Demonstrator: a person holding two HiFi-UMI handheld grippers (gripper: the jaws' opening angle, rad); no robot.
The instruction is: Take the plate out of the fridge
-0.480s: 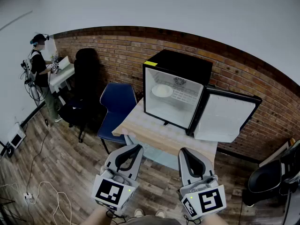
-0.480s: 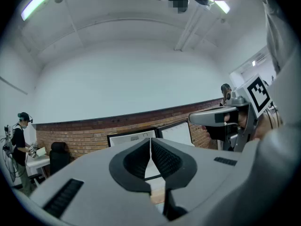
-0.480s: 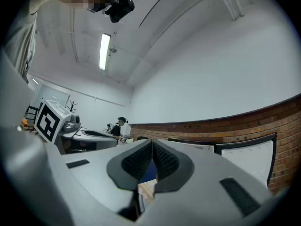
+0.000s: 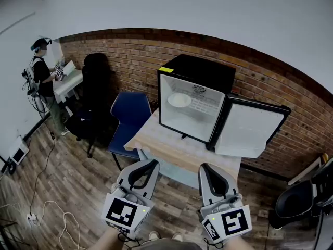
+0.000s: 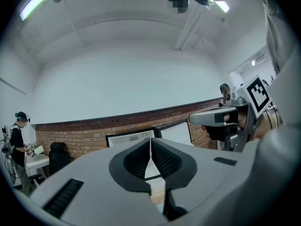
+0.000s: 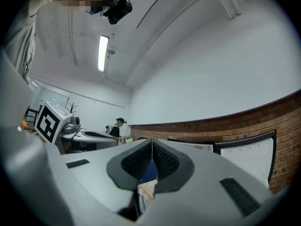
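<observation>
Brick wall (image 4: 125,53) backs a table (image 4: 156,140) bearing the open fridge (image 4: 203,70); left gripper (image 5: 150,142) and right gripper (image 6: 152,142) fingers (image 6: 164,163) closed, empty.

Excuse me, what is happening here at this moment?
A person holds a gripper in each hand and faces a small black fridge on a wooden table. The fridge door is swung open, and a white plate lies on the shelf inside. The left gripper and the right gripper are both shut and empty, held short of the table. Nothing touches the plate.
</observation>
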